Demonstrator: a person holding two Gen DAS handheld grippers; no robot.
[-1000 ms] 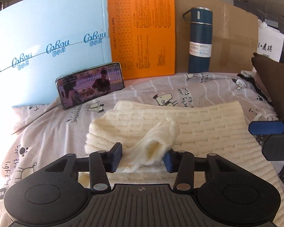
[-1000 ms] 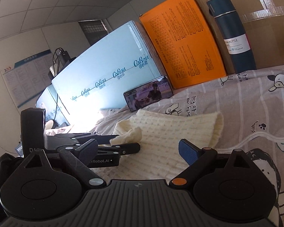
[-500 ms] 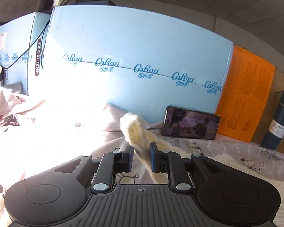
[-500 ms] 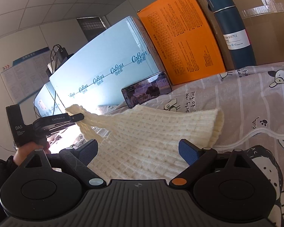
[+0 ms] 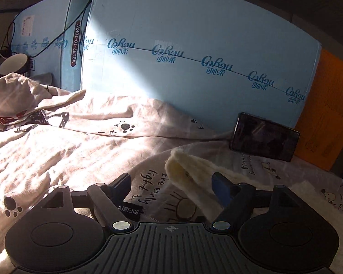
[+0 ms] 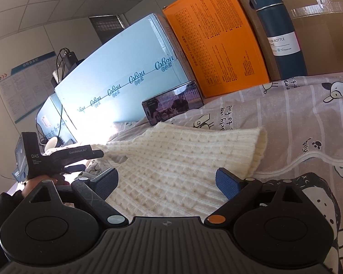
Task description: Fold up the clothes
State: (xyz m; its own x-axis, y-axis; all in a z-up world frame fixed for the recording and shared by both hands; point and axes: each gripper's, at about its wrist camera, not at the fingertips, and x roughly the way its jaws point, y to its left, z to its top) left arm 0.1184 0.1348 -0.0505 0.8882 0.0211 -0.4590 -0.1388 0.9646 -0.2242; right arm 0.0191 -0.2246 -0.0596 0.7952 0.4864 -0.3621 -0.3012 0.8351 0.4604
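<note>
A cream knit sweater lies on the printed bedsheet. One sleeve is stretched out to the left and lies flat on the sheet. My left gripper is open, with the sleeve's cuff lying between its fingers, nearer the right one. In the right wrist view my left gripper is at the far left, beside the sleeve end. My right gripper is open and empty, low over the sweater's body.
A light blue box, an orange box, a blue vacuum bottle and a cardboard box stand along the back. A phone leans on the blue box. A rumpled sheet bunches at the far left.
My left gripper pulled the sleeve out to the left, then opened and let it go. The sleeve now lies flat. My right gripper has stayed open over the sweater.
</note>
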